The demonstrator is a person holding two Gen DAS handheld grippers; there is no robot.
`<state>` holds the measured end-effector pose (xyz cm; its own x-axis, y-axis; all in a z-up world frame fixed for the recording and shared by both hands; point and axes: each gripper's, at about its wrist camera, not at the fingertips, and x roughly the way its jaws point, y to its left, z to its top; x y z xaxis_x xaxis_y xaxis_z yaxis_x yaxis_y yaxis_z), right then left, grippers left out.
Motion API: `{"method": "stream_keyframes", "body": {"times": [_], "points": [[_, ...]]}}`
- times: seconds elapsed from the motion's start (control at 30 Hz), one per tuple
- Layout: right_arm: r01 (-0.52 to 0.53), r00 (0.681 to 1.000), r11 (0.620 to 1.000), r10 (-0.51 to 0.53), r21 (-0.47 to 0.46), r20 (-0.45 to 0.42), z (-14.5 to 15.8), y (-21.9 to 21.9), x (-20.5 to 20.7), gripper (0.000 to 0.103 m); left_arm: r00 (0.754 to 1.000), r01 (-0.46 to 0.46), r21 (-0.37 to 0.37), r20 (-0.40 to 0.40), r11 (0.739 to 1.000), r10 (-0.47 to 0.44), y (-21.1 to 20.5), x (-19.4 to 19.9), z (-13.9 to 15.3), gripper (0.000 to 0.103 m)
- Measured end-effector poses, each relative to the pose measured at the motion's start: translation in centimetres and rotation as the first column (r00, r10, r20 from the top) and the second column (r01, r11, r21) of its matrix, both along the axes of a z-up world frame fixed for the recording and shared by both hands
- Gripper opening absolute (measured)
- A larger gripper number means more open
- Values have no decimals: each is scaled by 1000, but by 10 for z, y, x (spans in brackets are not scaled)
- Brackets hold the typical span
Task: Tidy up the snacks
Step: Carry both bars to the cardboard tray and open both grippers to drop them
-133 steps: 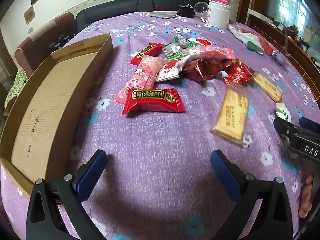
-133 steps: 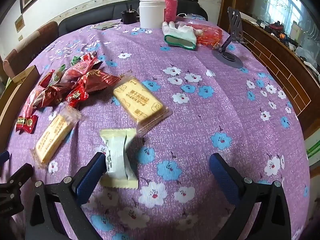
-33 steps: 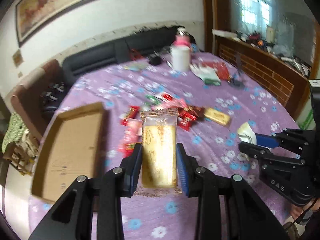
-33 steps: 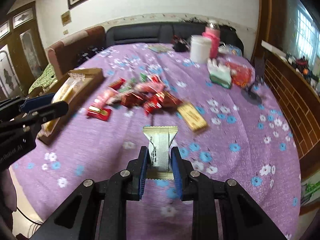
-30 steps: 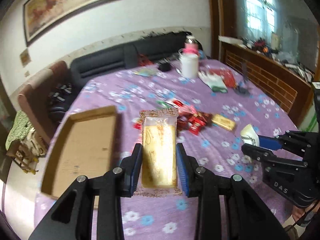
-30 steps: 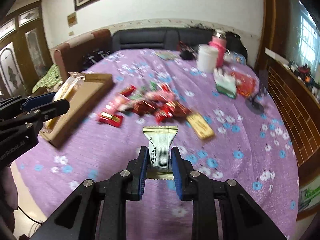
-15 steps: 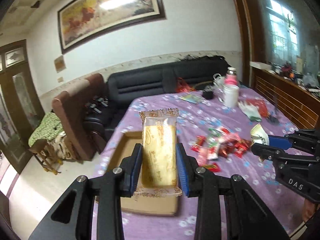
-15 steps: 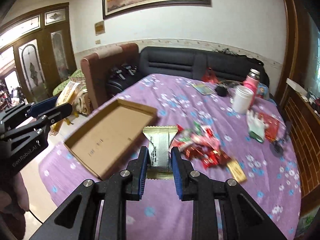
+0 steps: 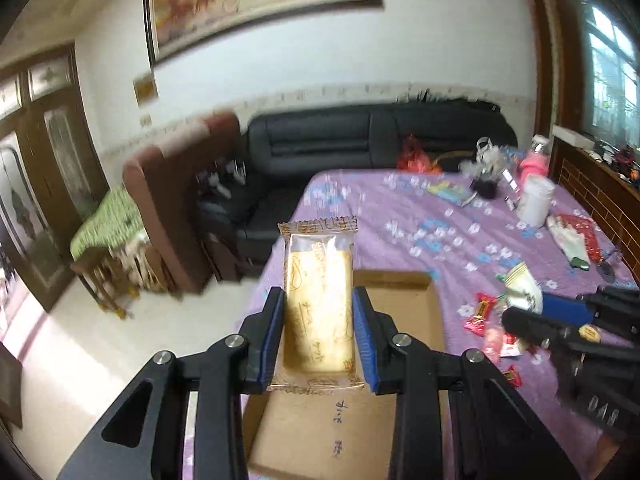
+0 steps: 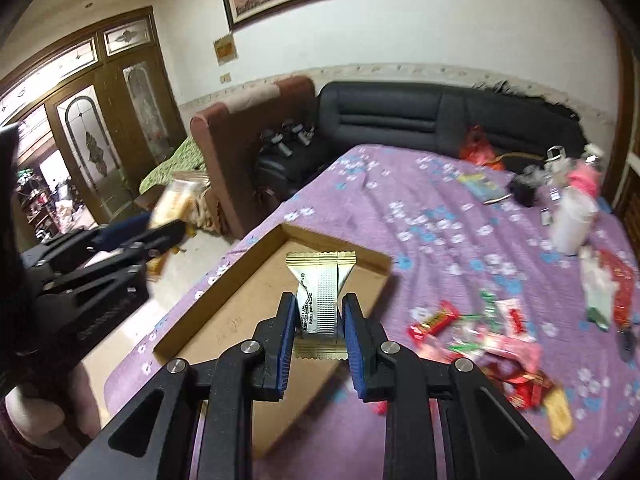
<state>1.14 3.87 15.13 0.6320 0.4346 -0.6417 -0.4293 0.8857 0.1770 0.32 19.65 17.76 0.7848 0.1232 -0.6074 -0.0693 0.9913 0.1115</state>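
Observation:
My left gripper [image 9: 319, 308] is shut on a clear-wrapped yellow biscuit pack [image 9: 318, 304], held upright above the near left part of the flat cardboard box [image 9: 404, 312]. My right gripper [image 10: 319, 316] is shut on a pale green-white wrapped snack [image 10: 320, 300], also upright, over the same cardboard box [image 10: 244, 320]. The box holds no snacks in either view. In the left wrist view the right gripper [image 9: 532, 312] shows at the right with its snack [image 9: 522, 290]. The right wrist view has the left gripper [image 10: 160, 232] at the left with the biscuit pack [image 10: 176, 198].
A heap of red and pink snack packets [image 10: 488, 340] lies right of the box on the purple flowered tablecloth [image 10: 420, 216]. A white jar [image 10: 572, 220], a pink bottle [image 9: 534, 162] and gloves [image 9: 570, 242] stand at the far right. A black sofa [image 9: 360, 144] and brown armchair [image 10: 248, 140] flank the table.
Both grippers swung left with their snacks, from over the snack heap to over the cardboard box. The box now lies directly under both; their grips are unchanged.

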Motion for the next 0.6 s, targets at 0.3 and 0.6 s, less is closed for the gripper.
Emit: {"method": "stream_keyframes", "body": {"times": [0.3,0.6], "points": [[-29,992,997,20,-68,-127,-71,46,77,26,975,-32,-193,-221,981,-12,34,102,-86,33],[-9,985,995,-9,-100,-175,-110,61,113,26,961,-56,-234,-275,970,-11,33,138,-124,52]]}}
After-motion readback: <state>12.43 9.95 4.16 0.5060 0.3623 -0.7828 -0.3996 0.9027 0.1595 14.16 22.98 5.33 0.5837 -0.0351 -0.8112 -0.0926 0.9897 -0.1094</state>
